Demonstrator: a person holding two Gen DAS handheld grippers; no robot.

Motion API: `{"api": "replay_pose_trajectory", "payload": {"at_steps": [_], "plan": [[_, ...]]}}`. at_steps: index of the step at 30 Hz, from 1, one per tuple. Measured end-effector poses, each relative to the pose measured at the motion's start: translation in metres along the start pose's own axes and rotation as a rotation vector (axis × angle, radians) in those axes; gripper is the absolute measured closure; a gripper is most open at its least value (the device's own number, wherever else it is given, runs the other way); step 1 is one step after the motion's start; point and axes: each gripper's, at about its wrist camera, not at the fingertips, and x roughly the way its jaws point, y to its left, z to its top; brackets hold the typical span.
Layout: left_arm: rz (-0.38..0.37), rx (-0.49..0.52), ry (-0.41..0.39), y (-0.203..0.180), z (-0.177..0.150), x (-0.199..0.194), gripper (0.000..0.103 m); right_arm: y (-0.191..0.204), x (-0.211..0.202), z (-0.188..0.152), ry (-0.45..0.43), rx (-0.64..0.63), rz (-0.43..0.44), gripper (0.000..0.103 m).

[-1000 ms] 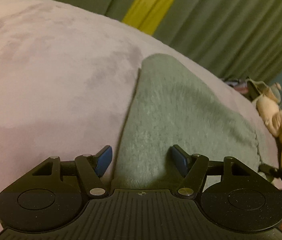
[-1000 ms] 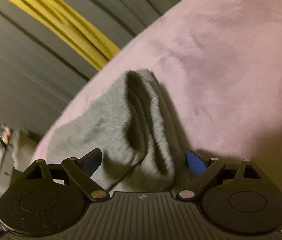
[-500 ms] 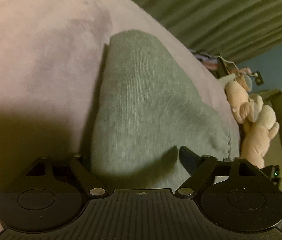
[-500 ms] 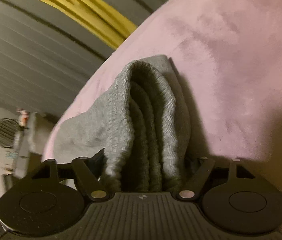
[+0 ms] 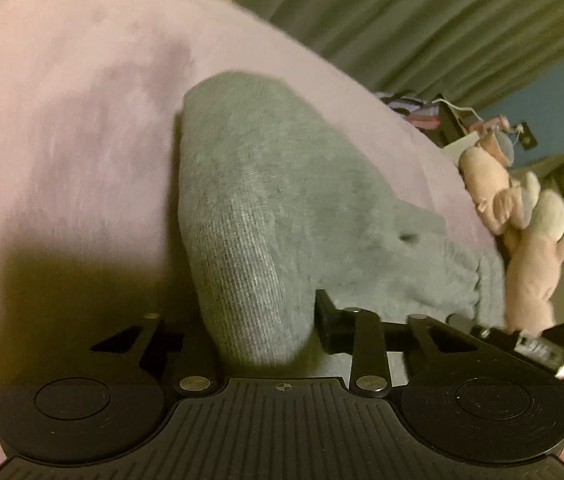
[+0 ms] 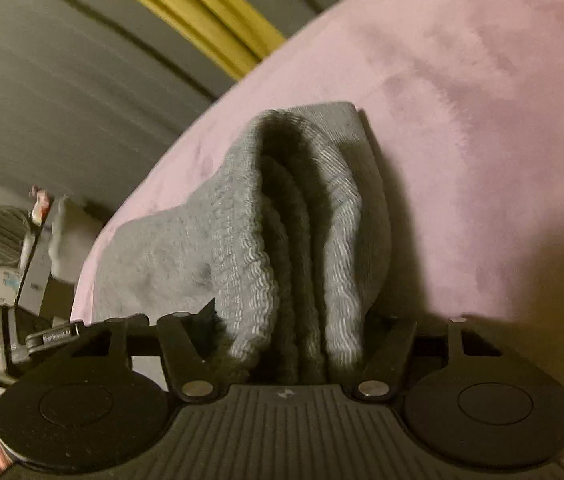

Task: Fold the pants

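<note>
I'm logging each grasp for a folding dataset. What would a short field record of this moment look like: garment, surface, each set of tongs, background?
garment: grey knit pants, folded into a thick bundle
surface: pink plush bedcover
left tongs: jaws have just been closing, pinched on the smooth folded end of the pants
right tongs: jaws have just been closing, squeezing the layered ribbed edge
background: green curtain with a yellow stripe; plush toy beside the bed
fold status: both ends gripped, bundle not lifted clear

Grey knit pants (image 5: 265, 216) lie folded into a long narrow bundle on pink plush bedding (image 5: 61, 128); ribbed layered end (image 6: 302, 248) (several stacked folds showing) bunched upright; other end rounded, smooth.
</note>
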Motion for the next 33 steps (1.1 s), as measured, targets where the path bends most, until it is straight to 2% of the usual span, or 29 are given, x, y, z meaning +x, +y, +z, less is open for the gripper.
{"api": "replay_pose_trajectory", "payload": {"at_steps": [2, 5, 8, 10, 11, 12, 13, 14, 15, 16, 17, 19, 20, 21, 23, 24, 26, 27, 28, 30, 32, 33], "plan": [[0.020, 0.040, -0.031, -0.013, 0.004, -0.009, 0.080, 0.014, -0.006, 0.000, -0.041, -0.018, -0.005, 0.047], [0.000, 0.058, -0.090, -0.027, 0.016, -0.024, 0.082, 0.036, -0.018, 0.009, -0.099, -0.059, 0.033, 0.049], [-0.019, 0.030, -0.151, -0.033, 0.034, -0.034, 0.081, 0.054, -0.028, 0.025, -0.151, -0.108, 0.050, 0.049], [0.010, 0.011, -0.181, -0.036, 0.046, -0.034, 0.073, 0.059, -0.029, 0.044, -0.187, -0.099, 0.048, 0.048], [0.060, -0.002, -0.191, -0.037, 0.051, -0.031, 0.058, 0.058, -0.026, 0.054, -0.189, -0.092, 0.043, 0.044], [0.143, -0.018, -0.204, -0.037, 0.055, -0.026, 0.044, 0.056, -0.023, 0.062, -0.188, -0.077, 0.024, 0.036], [0.220, -0.021, -0.215, -0.037, 0.056, -0.025, 0.045, 0.053, -0.020, 0.069, -0.201, -0.065, -0.030, 0.030], [0.299, -0.006, -0.217, -0.039, 0.055, -0.023, 0.046, 0.054, -0.017, 0.072, -0.220, -0.076, -0.132, 0.024], [0.347, 0.024, -0.205, -0.041, 0.052, -0.022, 0.046, 0.055, -0.018, 0.073, -0.248, -0.096, -0.223, 0.024], [0.359, 0.044, -0.199, -0.042, 0.045, -0.023, 0.046, 0.057, -0.021, 0.069, -0.300, -0.111, -0.331, 0.023], [0.348, 0.056, -0.208, -0.043, 0.035, -0.024, 0.043, 0.058, -0.026, 0.063, -0.331, -0.120, -0.366, 0.023], [0.305, 0.058, -0.246, -0.043, 0.011, -0.026, 0.038, 0.060, -0.035, 0.045, -0.363, -0.131, -0.289, 0.024], [0.292, 0.041, -0.252, -0.039, -0.002, -0.027, 0.033, 0.061, -0.036, 0.033, -0.364, -0.138, -0.232, 0.028], [0.289, 0.016, -0.234, -0.033, -0.014, -0.025, 0.030, 0.060, -0.040, 0.020, -0.368, -0.151, -0.191, 0.039], [0.327, 0.003, -0.180, -0.028, -0.035, -0.012, 0.027, 0.065, -0.031, -0.001, -0.366, -0.144, -0.128, 0.045], [0.361, 0.032, -0.216, -0.028, -0.048, -0.013, 0.027, 0.062, -0.027, -0.010, -0.364, -0.134, -0.122, 0.046], [0.351, 0.036, -0.277, -0.028, -0.072, -0.024, 0.027, 0.049, -0.021, -0.024, -0.325, -0.065, -0.135, 0.054], [0.321, -0.013, -0.290, -0.026, -0.082, -0.031, 0.029, 0.039, -0.021, -0.028, -0.316, -0.004, -0.143, 0.066], [0.286, -0.058, -0.300, -0.028, -0.087, -0.033, 0.030, 0.033, -0.023, -0.032, -0.313, 0.058, -0.124, 0.067], [0.237, -0.095, -0.301, -0.024, -0.099, -0.035, 0.031, 0.020, -0.027, -0.038, -0.293, 0.192, -0.129, 0.057], [0.208, -0.084, -0.297, -0.030, -0.098, -0.033, 0.031, 0.007, -0.033, -0.045, -0.321, 0.306, -0.154, 0.053], [0.179, -0.084, -0.305, -0.029, -0.093, -0.035, 0.031, 0.000, -0.033, -0.048, -0.320, 0.360, -0.137, 0.041]]}}
